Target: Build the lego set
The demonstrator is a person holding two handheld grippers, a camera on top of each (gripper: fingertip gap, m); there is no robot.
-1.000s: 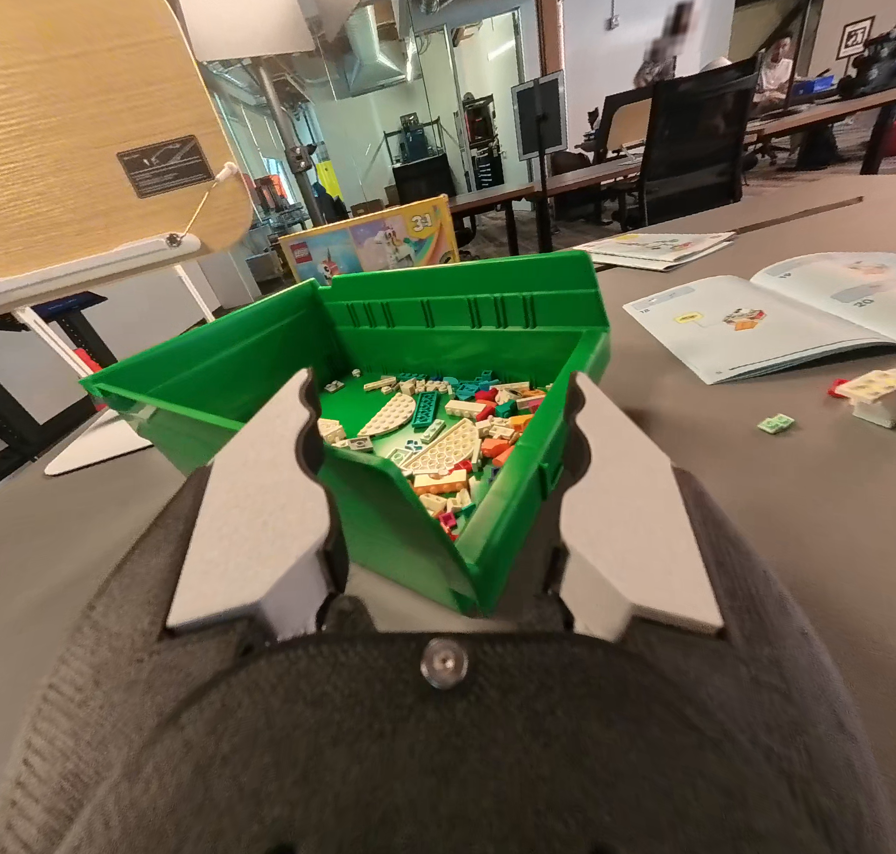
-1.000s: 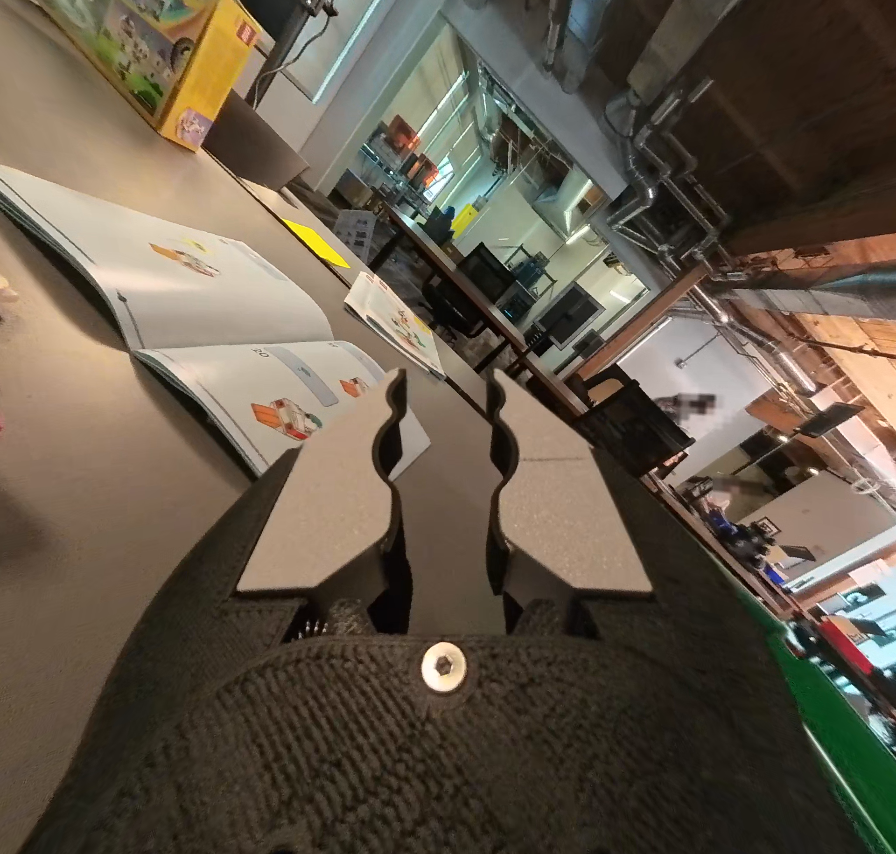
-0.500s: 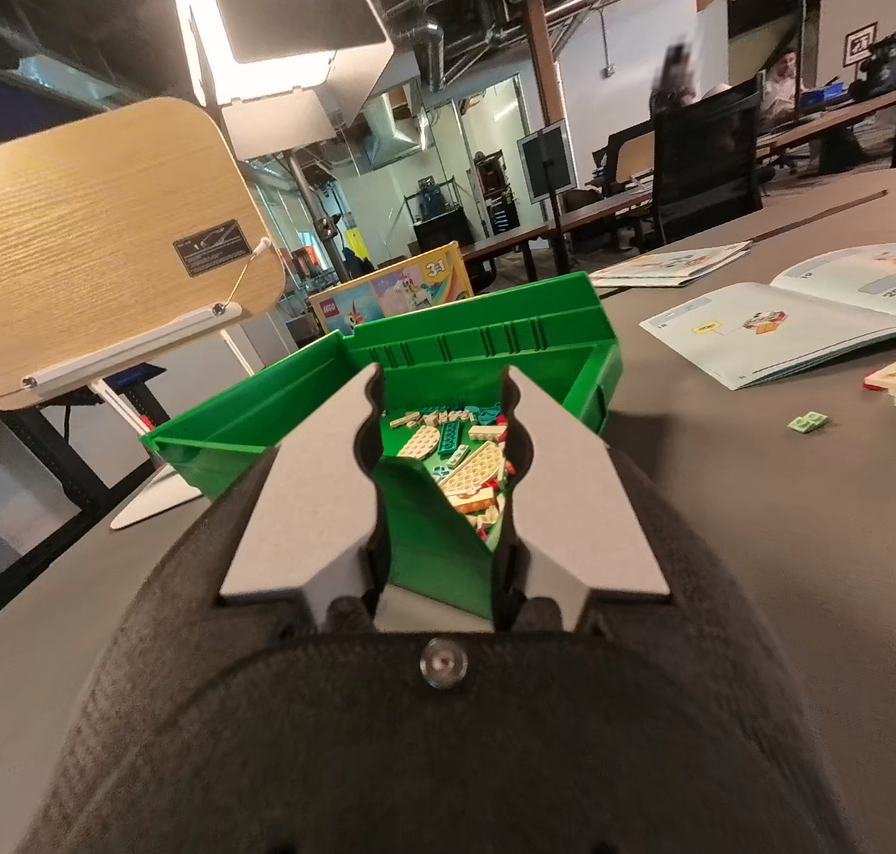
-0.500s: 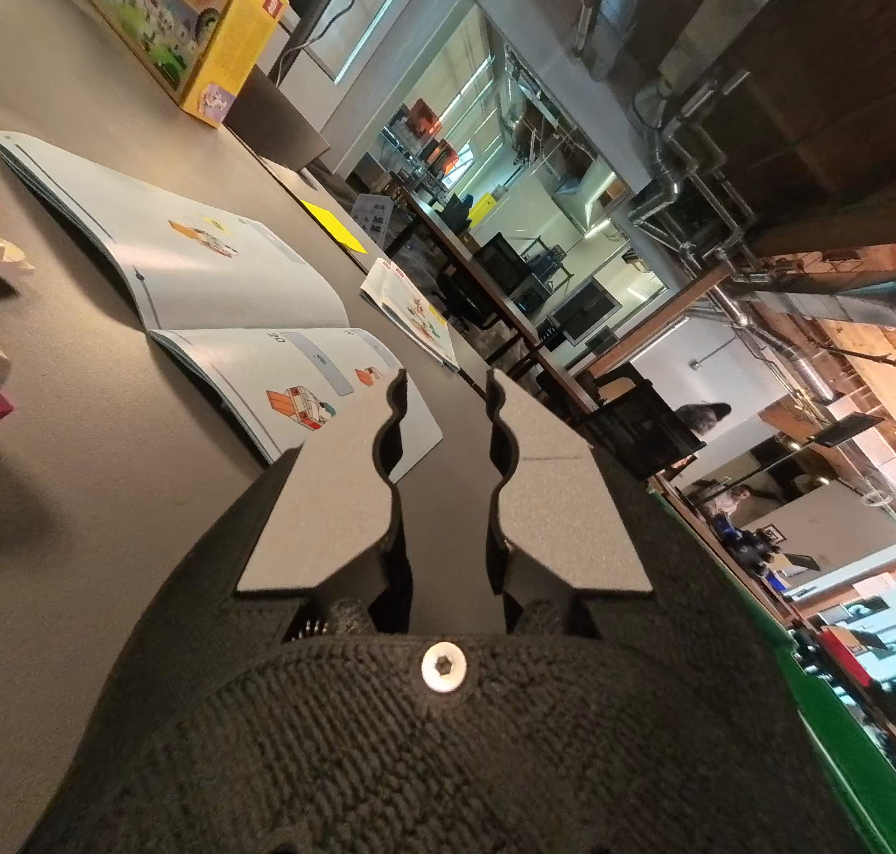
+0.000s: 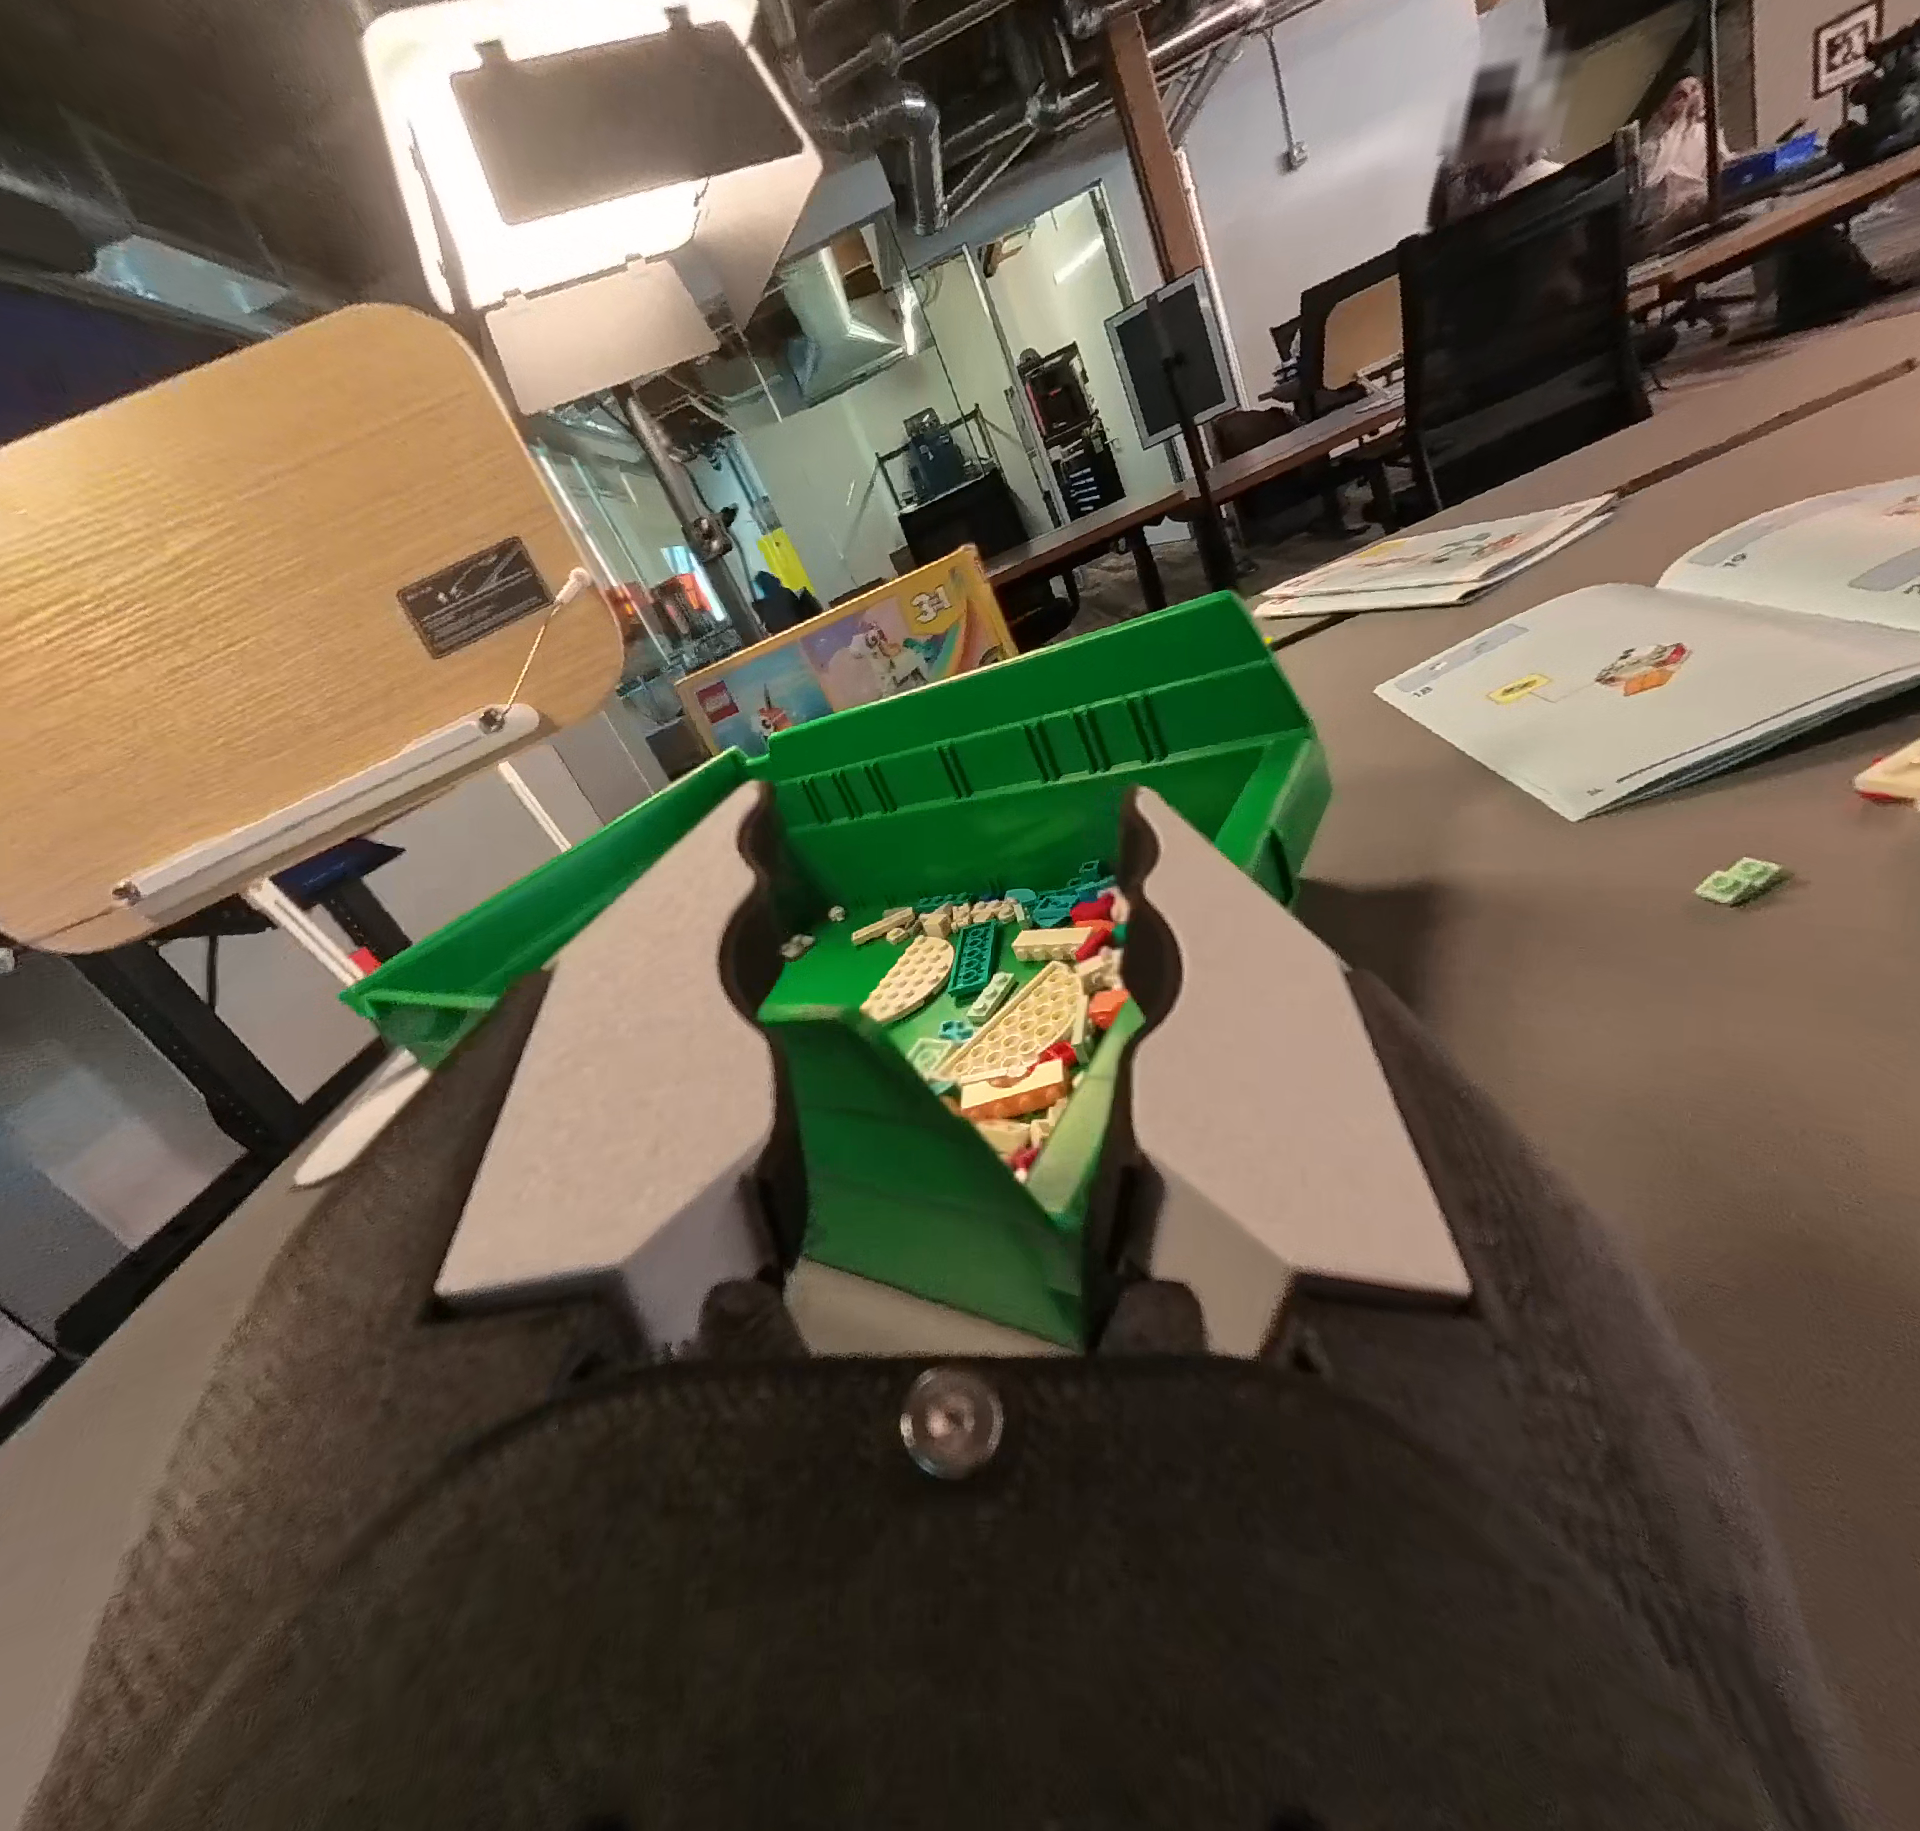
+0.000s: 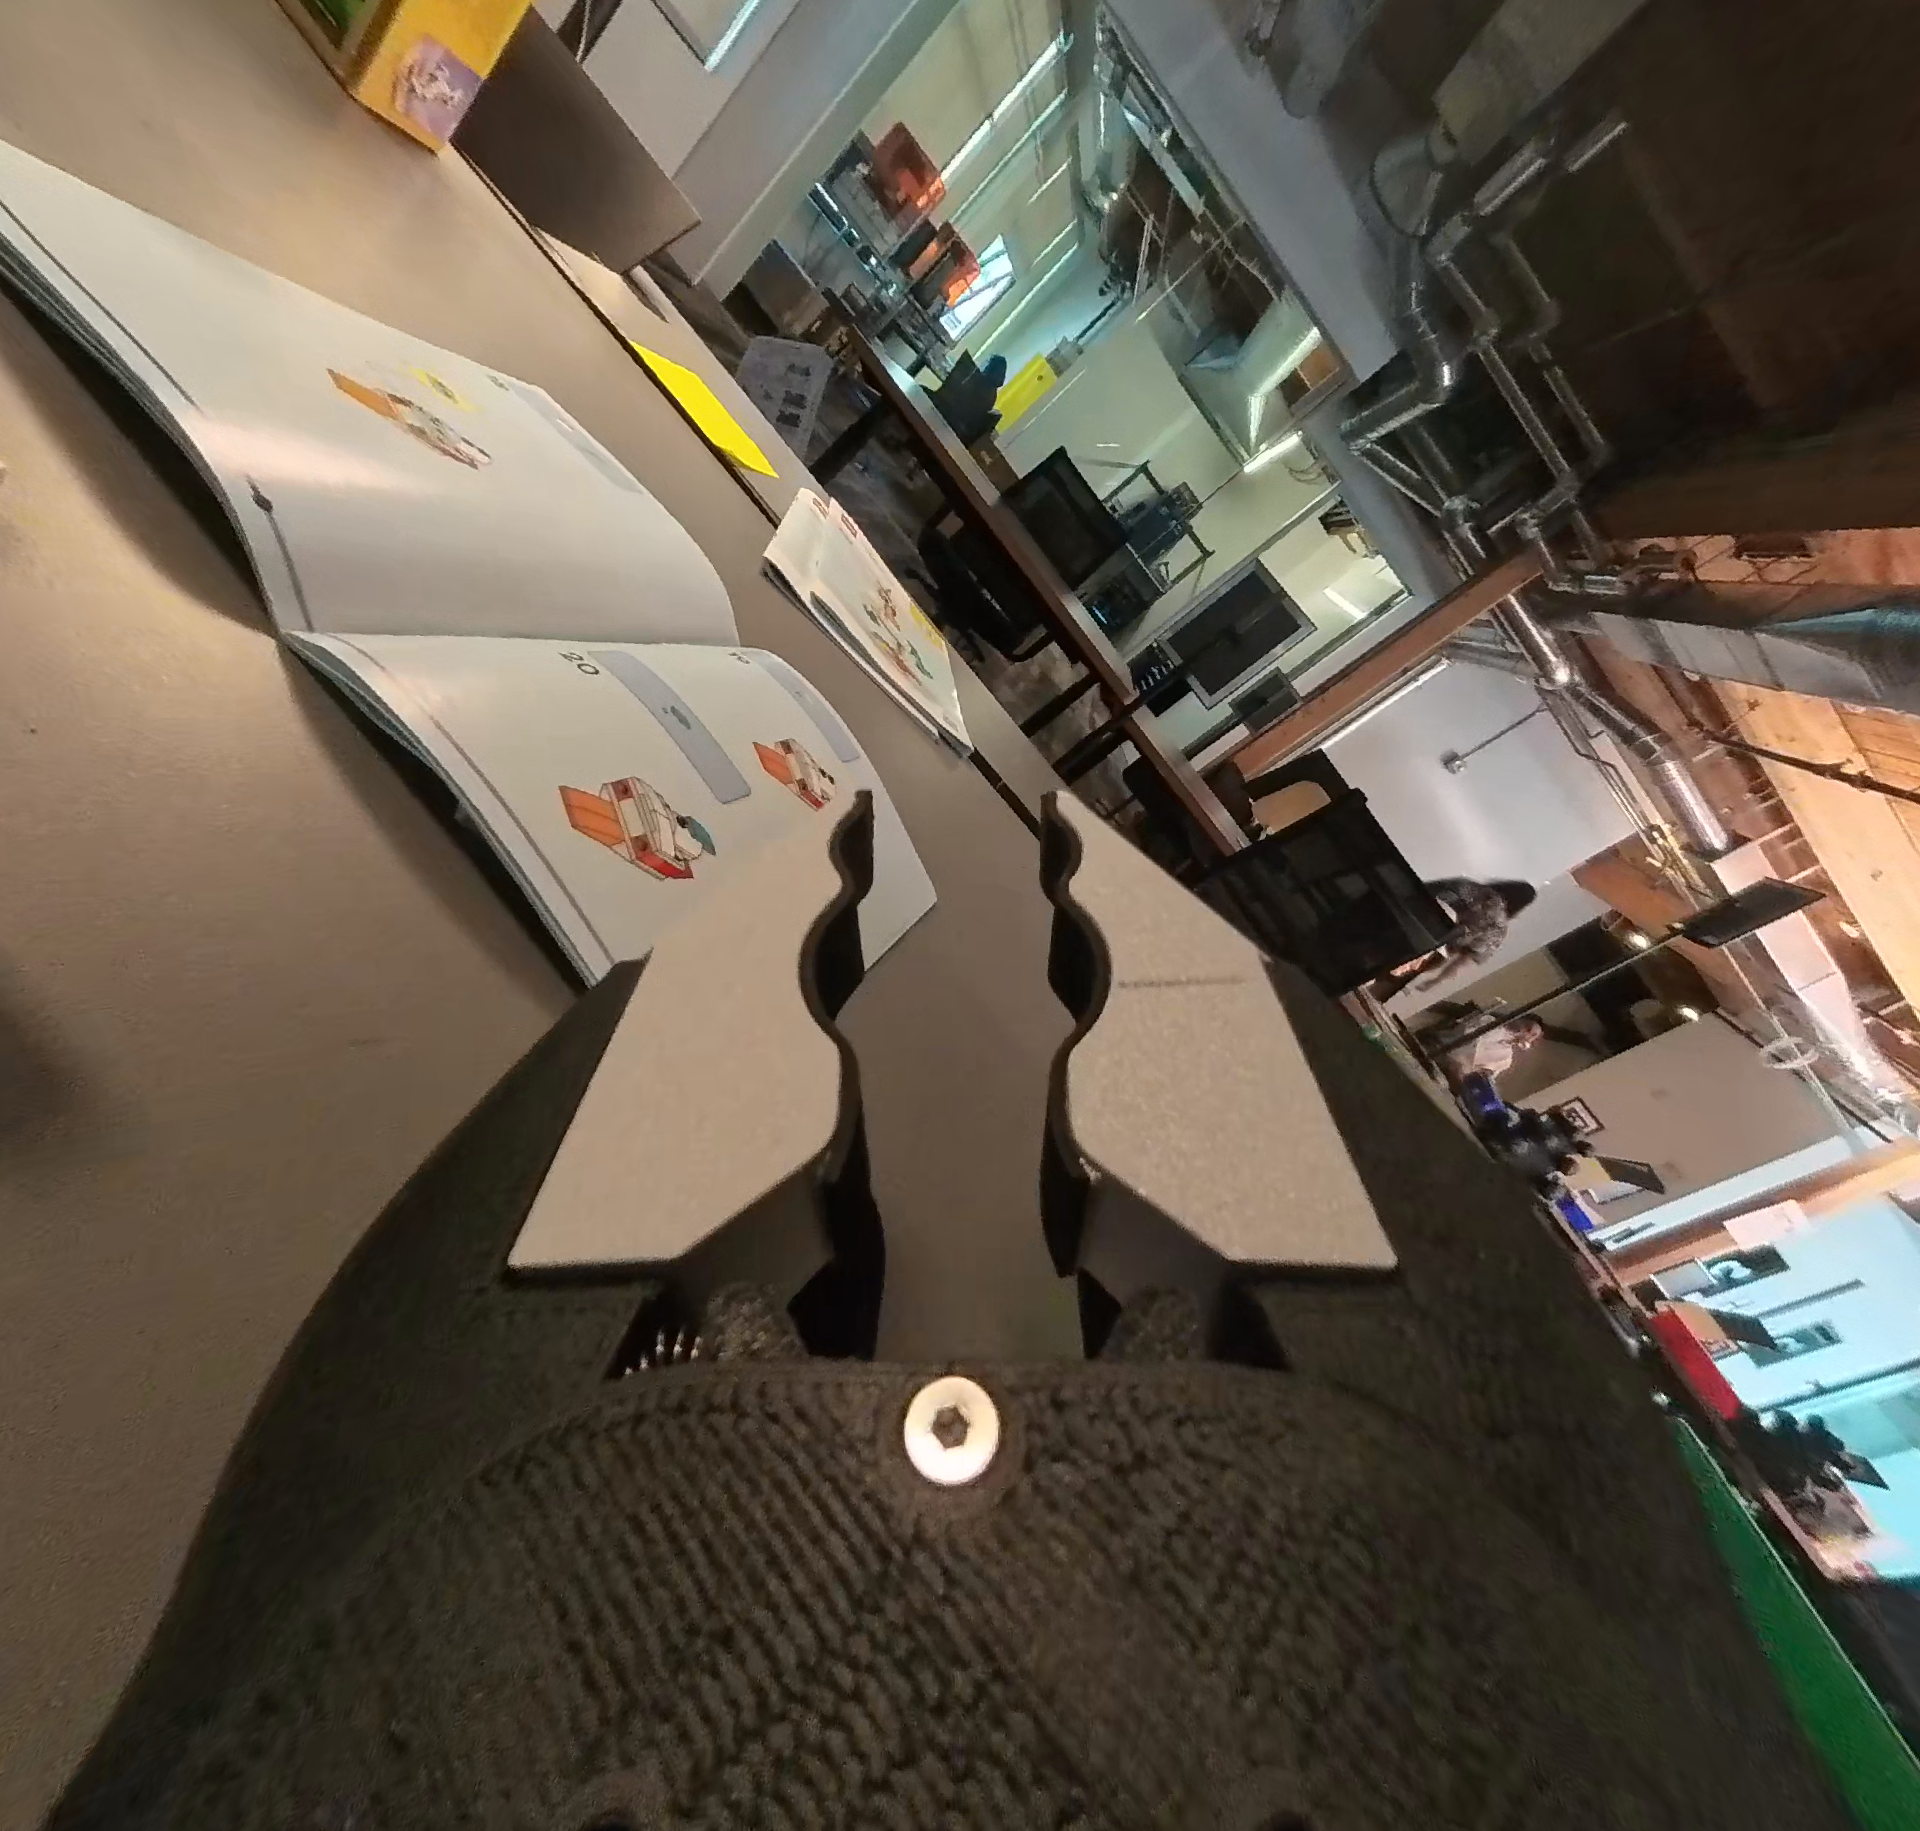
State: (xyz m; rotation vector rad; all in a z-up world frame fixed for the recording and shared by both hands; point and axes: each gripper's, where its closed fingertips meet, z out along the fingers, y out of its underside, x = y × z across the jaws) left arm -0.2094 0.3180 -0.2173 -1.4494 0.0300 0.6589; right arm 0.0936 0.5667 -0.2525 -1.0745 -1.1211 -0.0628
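Note:
A green bin [image 5: 1039, 732] holds several loose lego pieces [image 5: 1013, 1033] in tan, teal, orange and red. My left gripper [image 5: 943, 815] straddles the bin's near corner, and both fingers press against its walls. An open instruction booklet [image 5: 1662, 680] lies on the grey table to the right, and it also shows in the right wrist view [image 6: 416, 493]. My right gripper [image 6: 951, 815] hangs tilted over the table near the booklet, with its fingers a little apart and nothing between them. The bin's edge [image 6: 1829, 1677] shows at the lower right of that view.
A small light-green piece [image 5: 1740, 882] lies loose on the table. A partly built model [image 5: 1896, 779] peeks in at the right edge. The lego box [image 5: 852, 659] stands behind the bin. A second booklet [image 5: 1444, 560] lies farther back. A wooden board on a stand [image 5: 260, 576] is at the left. Spacing between my two grippers at the tips: around 40 centimetres. Left tips and right tips are each some 20 centimetres from the partly built model [image 5: 1896, 779].
My left fingers went from wide open to closed around the bin's near corner, and the left view tilted upward. My right gripper drifted slightly and kept the same gap.

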